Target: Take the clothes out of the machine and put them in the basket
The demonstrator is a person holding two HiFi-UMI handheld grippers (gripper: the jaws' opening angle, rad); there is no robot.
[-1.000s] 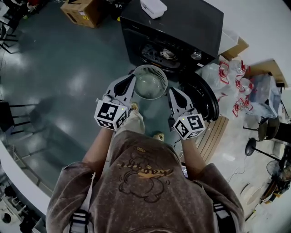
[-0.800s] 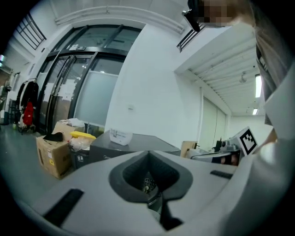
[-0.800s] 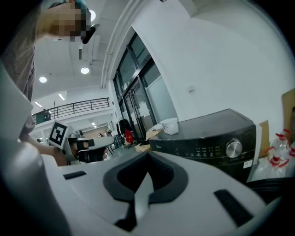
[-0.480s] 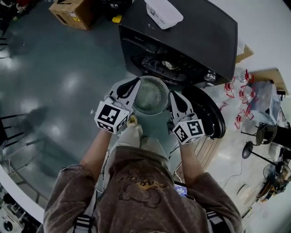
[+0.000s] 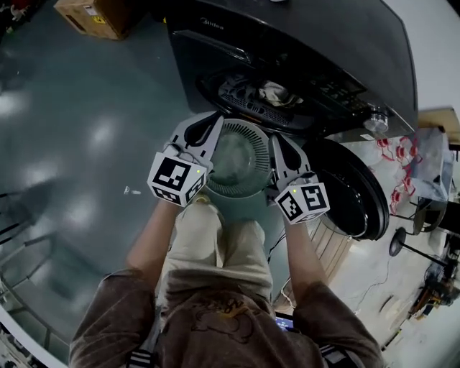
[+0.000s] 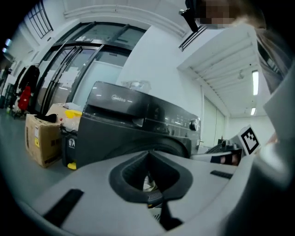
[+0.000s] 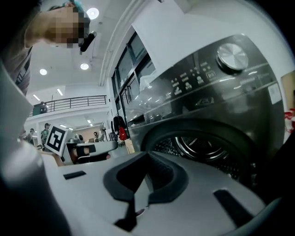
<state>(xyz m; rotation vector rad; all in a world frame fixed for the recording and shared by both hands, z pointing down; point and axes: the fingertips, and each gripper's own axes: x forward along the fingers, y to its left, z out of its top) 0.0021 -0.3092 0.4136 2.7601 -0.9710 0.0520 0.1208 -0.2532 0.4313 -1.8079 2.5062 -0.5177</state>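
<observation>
Item: laundry transfer, early stage, nothing yet moved; washing machine [image 5: 287, 43], dark front-loader, stands directly ahead of the person, its round door [image 5: 359, 201] swung fully open to the right; clothes [image 5: 275, 92], a pale crumpled bundle, lie inside the drum [image 7: 207, 147] just behind the opening, none of them outside it; basket [image 5: 244, 190], pale green and round with a slotted rim, hangs clear of the floor [image 5: 86, 129] right in front of the opening and between the two grippers, its inside apparently empty; left gripper [image 5: 212, 123], jaws drawn together at the basket's left rim, a ribbed sliver of that rim showing between the pads in the left gripper view; right gripper [image 5: 277, 147], jaws likewise closed, at the right rim, a pale strip caught between them; both judged to be clamped on the basket and carrying it; cardboard box [image 5: 90, 14], on the floor to the left of the machine, not involved; outstanding, by this reading: set the basket down, free a gripper, reach into the drum, lift out every garment and drop each in the basket.
</observation>
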